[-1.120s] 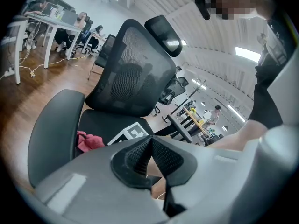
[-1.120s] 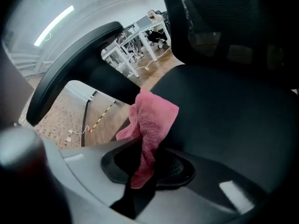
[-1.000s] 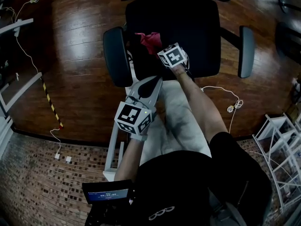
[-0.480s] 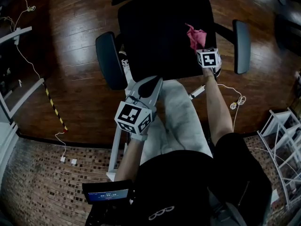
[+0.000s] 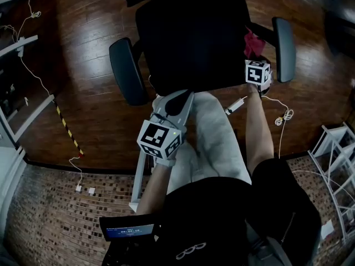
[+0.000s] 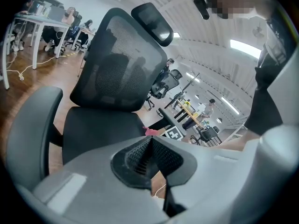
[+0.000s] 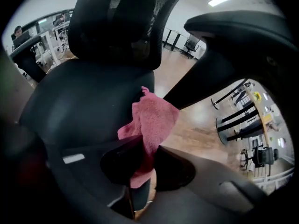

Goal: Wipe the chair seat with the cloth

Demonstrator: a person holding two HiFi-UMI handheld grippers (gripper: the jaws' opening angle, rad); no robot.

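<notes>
The black office chair seat (image 5: 191, 37) lies ahead of me, and it fills the left of the right gripper view as the seat (image 7: 79, 101). My right gripper (image 5: 254, 53) is at the seat's right edge by the right armrest, shut on the pink cloth (image 5: 253, 42). From the jaws of the right gripper (image 7: 148, 149), the cloth (image 7: 152, 118) sticks up over the seat's rim. My left gripper (image 5: 174, 101) hangs shut and empty just in front of the seat's front edge. The left gripper (image 6: 150, 140) points at the seat (image 6: 100, 127), with the cloth (image 6: 150, 131) small beyond it.
Padded armrests flank the seat: left armrest (image 5: 125, 71), right armrest (image 5: 283, 40). The mesh backrest (image 6: 119, 76) and headrest (image 6: 152, 22) rise behind. Cables (image 5: 283, 115) trail on the wooden floor. A white rack (image 5: 335, 159) stands at the right. My light trouser leg (image 5: 213, 137) is below the seat.
My right gripper has swept the cloth across the seat from its front left to its right edge. The left gripper has stayed where it was.
</notes>
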